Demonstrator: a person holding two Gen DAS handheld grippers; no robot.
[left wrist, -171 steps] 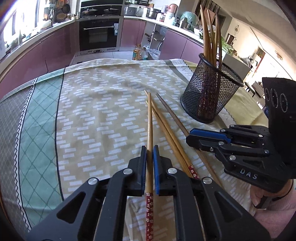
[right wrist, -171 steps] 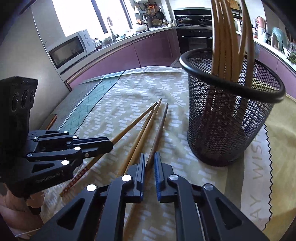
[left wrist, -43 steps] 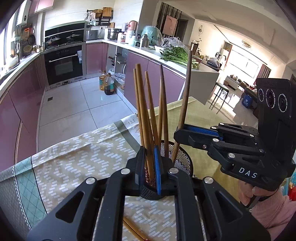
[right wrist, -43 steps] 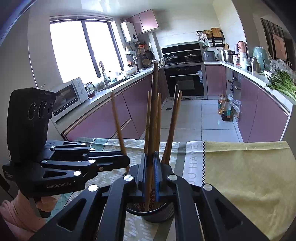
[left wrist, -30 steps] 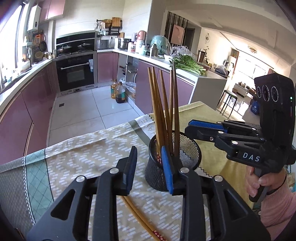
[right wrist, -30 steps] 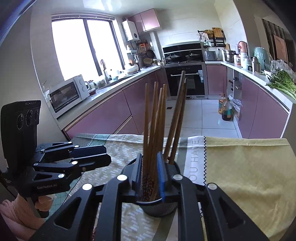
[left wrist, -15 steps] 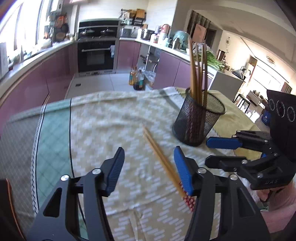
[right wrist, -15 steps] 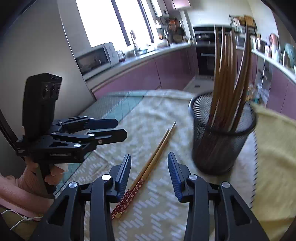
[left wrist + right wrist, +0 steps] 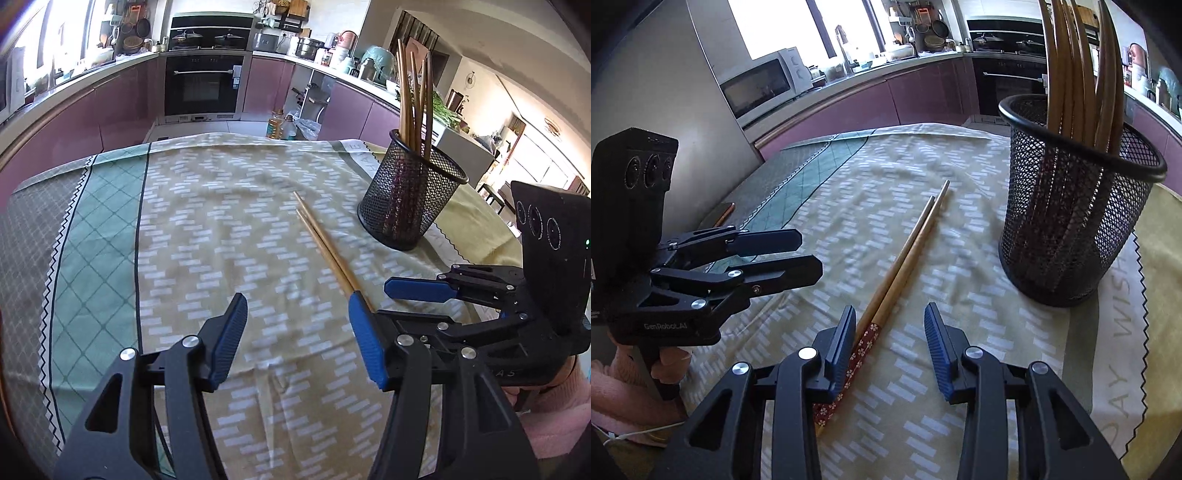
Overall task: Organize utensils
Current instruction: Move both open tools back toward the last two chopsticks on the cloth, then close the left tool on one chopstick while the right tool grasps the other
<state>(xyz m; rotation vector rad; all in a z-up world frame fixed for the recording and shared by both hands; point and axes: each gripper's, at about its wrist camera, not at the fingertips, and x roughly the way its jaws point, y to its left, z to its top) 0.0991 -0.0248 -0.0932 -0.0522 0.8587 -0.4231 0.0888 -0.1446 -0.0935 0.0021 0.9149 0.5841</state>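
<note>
Two wooden chopsticks (image 9: 325, 247) with red flowered ends (image 9: 864, 343) lie side by side on the tablecloth. A black mesh holder (image 9: 410, 199) stands upright to their right with several chopsticks (image 9: 1071, 66) in it. My left gripper (image 9: 295, 314) is open and empty, low over the cloth, and the pair runs behind its right finger (image 9: 365, 343). My right gripper (image 9: 890, 321) is open too, and the red ends pass under its left finger (image 9: 842, 343) without being pinched. Each gripper shows in the other's view: the right gripper (image 9: 391, 301) and the left gripper (image 9: 809, 254).
The cloth (image 9: 229, 229) is beige with white dashes and has a green checked band (image 9: 99, 229) on the left. The holder (image 9: 1071, 206) stands close to the right gripper's right side. A thin wooden piece (image 9: 724, 214) lies at the table's far left edge. Pink sleeves (image 9: 546, 410) hold both grippers.
Both grippers let go of the chopsticks they had put in the holder and opened. They drew back from it and came down over the pair on the cloth.
</note>
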